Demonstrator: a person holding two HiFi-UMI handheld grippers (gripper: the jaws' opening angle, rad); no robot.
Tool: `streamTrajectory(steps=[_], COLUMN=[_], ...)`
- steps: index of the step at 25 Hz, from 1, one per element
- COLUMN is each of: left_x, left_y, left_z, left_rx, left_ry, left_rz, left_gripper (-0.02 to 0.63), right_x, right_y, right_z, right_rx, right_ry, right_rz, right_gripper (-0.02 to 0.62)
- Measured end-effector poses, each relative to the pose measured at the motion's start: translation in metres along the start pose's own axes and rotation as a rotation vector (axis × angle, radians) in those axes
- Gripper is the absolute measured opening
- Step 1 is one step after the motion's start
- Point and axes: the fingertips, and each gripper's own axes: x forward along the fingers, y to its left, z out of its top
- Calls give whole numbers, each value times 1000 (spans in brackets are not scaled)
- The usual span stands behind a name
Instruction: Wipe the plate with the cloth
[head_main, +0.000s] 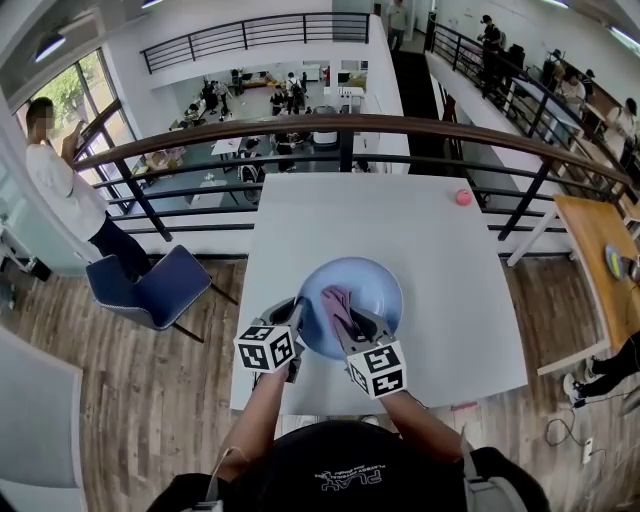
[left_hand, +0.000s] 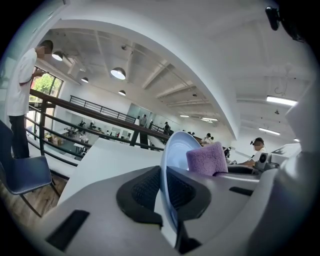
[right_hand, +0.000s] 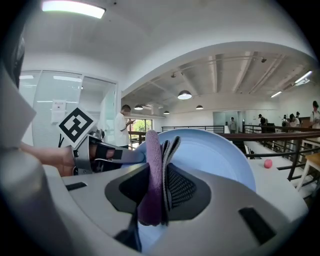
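- plate (head_main: 375, 285): pale blue, over near half of table (head_main: 400, 215), right in front of operator; resting or lifted, can't tell.
- cloth (head_main: 335, 300): purple, folded, on plate's inner face, L of centre.
- R gripper (right_hand: 159, 192): jaws clamped on cloth; cloth sticks out past the tips.
- L gripper (left_hand: 165, 192): jaws clamped on plate's L rim, edge sits btwn the pads.
- both grippers side by side, close together.
- ball (head_main: 463, 197): pink, far R part of table, well apart from plate.
- chair (head_main: 150, 290): blue, L of table.

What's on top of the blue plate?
A purple cloth, pinched by the right gripper, is on the plate. The bit of plate under the cloth is covered.
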Motion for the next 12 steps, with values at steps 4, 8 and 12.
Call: streamTrajectory(steps=[4,8,12], left_x=[-2,-4,-8], left_y=[-1,-3,1], left_z=[0,2,1], left_rx=[-4,-4,-17], left_ry=[-5,-9,-13], left_rz=[1,0,-4], left_gripper=[28,28,28], right_x=[13,22,25], right_y=[19,25,23], right_z=[-2,-4,-4], right_rx=[-11,-13,-3], right_ry=[18,43,46], right_rz=[39,47,38], right_gripper=[98,98,98])
